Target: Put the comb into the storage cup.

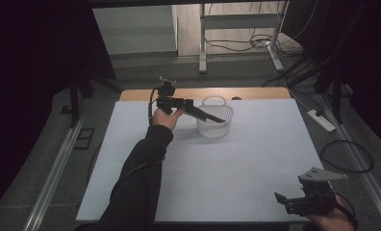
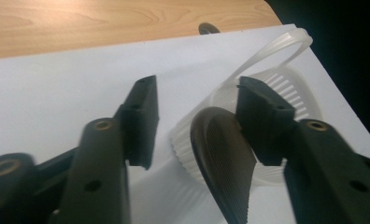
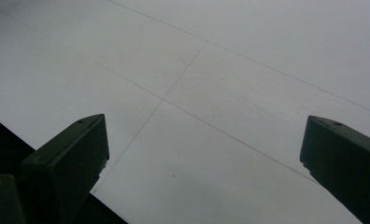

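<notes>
A white slotted plastic basket [image 1: 215, 124] with a hoop handle stands at the far middle of the white table [image 1: 203, 183]. My left gripper [image 1: 201, 110] reaches over its rim from the left. In the left gripper view the jaws stand apart, so my left gripper [image 2: 197, 86] is open. A dark, ribbed, oval-ended object [image 2: 225, 158] leans against the right-hand jaw, over the basket [image 2: 290, 84]; the other jaw is clear of it. From above, the dark object [image 1: 213, 116] slants down into the basket. My right gripper [image 1: 280, 198] is at the near right corner, open wide over bare table [image 3: 204, 135].
A wooden strip [image 1: 203, 93] runs along the table's far edge, with a small dark item [image 1: 236, 98] on it behind the basket. On the floor to the right lie a power strip [image 1: 321, 120] and a looped cable [image 1: 347, 156]. Metal desk legs [image 1: 203, 43] stand beyond.
</notes>
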Action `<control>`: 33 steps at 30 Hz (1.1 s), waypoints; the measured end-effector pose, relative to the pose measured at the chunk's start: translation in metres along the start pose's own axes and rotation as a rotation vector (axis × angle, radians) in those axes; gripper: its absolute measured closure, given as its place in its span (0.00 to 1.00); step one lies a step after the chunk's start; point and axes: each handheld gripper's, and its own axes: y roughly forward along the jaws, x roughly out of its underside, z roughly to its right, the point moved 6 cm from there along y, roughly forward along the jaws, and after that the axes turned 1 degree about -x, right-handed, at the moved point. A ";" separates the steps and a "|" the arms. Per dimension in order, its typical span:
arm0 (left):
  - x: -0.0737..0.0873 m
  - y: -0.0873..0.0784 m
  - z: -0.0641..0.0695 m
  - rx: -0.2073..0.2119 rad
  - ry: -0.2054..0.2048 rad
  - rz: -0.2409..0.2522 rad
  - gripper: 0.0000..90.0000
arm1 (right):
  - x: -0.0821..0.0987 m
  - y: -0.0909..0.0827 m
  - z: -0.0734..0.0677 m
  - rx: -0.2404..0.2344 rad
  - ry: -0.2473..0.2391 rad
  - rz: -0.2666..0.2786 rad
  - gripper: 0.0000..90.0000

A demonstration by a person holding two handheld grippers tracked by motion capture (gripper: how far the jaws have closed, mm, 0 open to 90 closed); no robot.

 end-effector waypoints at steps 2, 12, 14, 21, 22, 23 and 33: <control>-0.001 -0.002 -0.001 -0.009 0.014 0.005 0.48 | 0.000 0.000 0.000 0.001 0.000 0.000 0.02; -0.001 -0.008 -0.001 -0.031 0.053 0.033 0.29 | 0.000 0.000 0.000 0.002 -0.003 -0.001 0.02; -0.001 -0.009 -0.001 -0.038 0.070 0.034 0.26 | 0.000 0.000 0.000 0.002 -0.003 -0.001 0.02; -0.001 -0.014 0.003 -0.046 0.129 0.033 0.13 | 0.000 0.000 0.000 0.001 0.002 0.002 0.02; -0.001 -0.015 0.004 -0.044 0.137 0.033 0.11 | 0.000 0.000 0.000 0.001 0.002 0.002 0.02; -0.001 -0.016 0.004 -0.042 0.142 0.033 0.10 | 0.000 0.000 0.000 0.001 0.002 0.003 0.02; 0.000 -0.026 0.007 -0.063 0.245 0.022 0.03 | 0.000 0.000 0.000 0.002 0.001 0.002 0.01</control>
